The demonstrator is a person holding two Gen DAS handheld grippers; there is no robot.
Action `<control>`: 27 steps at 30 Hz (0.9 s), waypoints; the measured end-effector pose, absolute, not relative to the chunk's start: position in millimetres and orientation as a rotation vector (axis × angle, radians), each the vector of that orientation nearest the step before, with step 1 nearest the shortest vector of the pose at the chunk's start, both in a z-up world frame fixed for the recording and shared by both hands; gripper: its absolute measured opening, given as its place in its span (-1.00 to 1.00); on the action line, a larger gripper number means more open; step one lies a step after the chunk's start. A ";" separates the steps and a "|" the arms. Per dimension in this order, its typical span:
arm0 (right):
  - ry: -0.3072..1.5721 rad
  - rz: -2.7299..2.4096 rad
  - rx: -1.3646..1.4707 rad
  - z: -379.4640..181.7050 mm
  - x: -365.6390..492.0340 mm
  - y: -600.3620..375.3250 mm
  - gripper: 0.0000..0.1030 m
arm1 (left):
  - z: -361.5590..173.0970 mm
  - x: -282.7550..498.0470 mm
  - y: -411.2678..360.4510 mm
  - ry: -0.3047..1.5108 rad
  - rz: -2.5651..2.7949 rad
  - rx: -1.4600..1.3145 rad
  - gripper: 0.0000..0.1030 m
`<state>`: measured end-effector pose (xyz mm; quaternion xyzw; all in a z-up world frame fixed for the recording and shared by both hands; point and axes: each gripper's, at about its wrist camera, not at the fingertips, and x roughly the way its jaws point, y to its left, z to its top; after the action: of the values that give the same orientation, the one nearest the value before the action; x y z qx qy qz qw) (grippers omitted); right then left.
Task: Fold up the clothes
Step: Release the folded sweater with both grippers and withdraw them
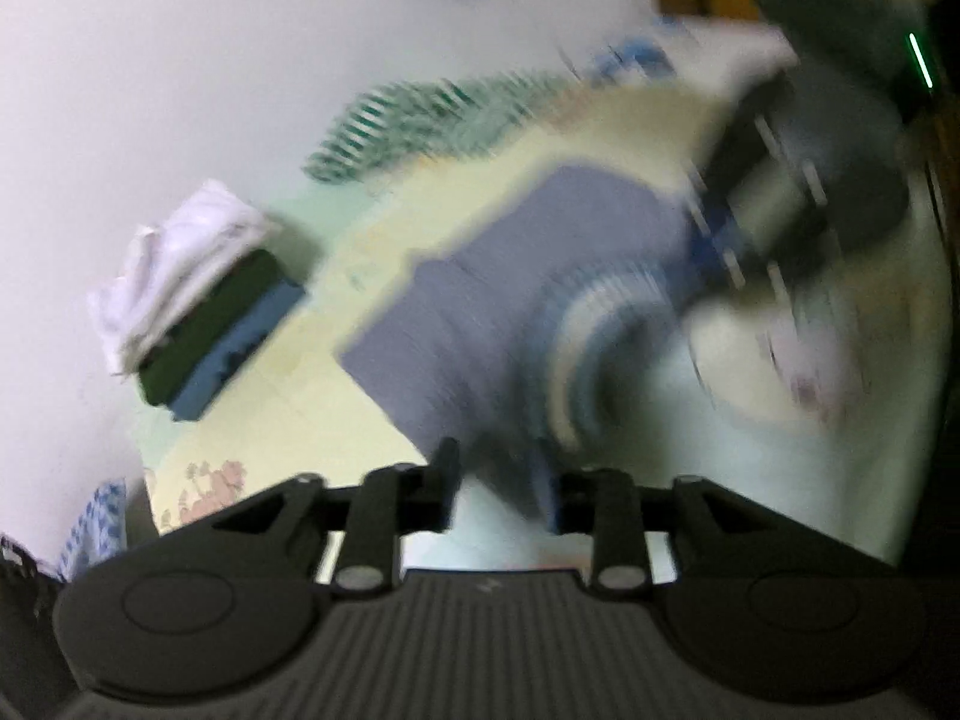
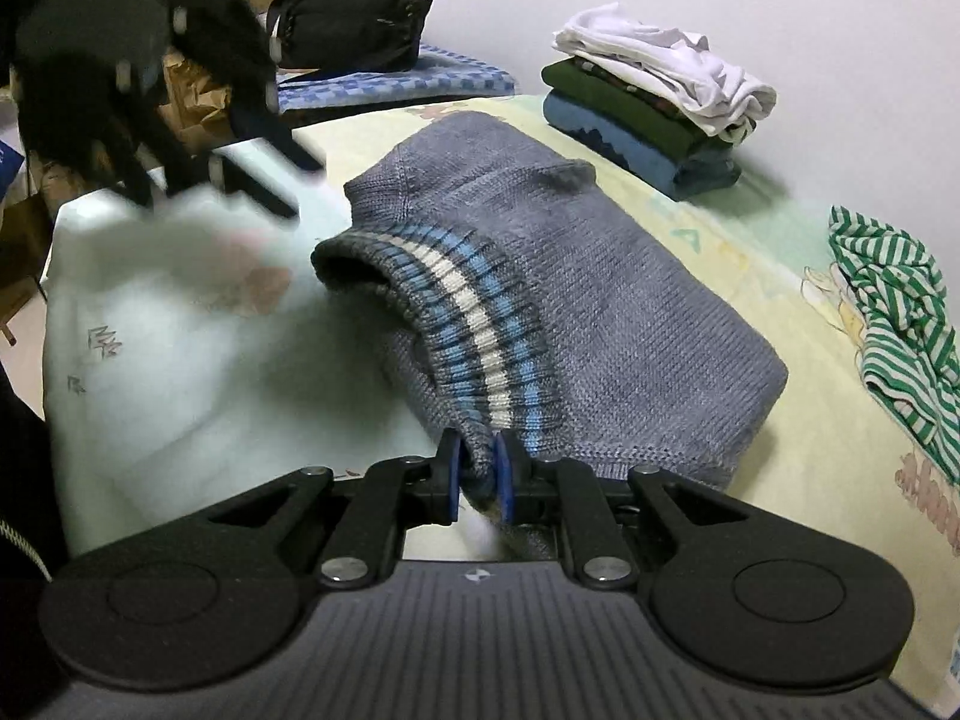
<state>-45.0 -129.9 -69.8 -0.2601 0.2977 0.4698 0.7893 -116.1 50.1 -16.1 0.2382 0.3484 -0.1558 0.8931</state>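
A grey knitted sweater (image 2: 600, 300) with a blue and white striped ribbed band lies folded on the bed sheet (image 2: 750, 276). My right gripper (image 2: 478, 480) is shut on the near end of that ribbed band, its blue pads pinching the knit. In the right wrist view my left gripper (image 2: 300, 189) is a blur above the bed's left side, clear of the sweater, with its fingers apart and nothing between them. The left wrist view is blurred: my left gripper (image 1: 495, 492) stands open over the sweater (image 1: 480, 276), and my right gripper (image 1: 720, 240) is at its far edge.
A stack of folded clothes (image 2: 654, 108), white on green on blue, sits by the wall. A crumpled green and white striped garment (image 2: 900, 324) lies at the right. A black bag (image 2: 354, 24) rests on a blue chequered cloth (image 2: 408, 84). Cardboard boxes (image 2: 192, 102) stand beyond the bed's left edge.
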 end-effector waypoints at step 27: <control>0.699 1.026 -0.385 -20.4 -34.8 -152.6 -0.49 | -85.7 -33.3 42.5 0.593 -0.225 0.227 0.14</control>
<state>-34.8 -152.6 -20.4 -0.1792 0.3256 0.4776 0.7961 -33.3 42.5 -85.7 0.1114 0.2910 -0.1105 0.9438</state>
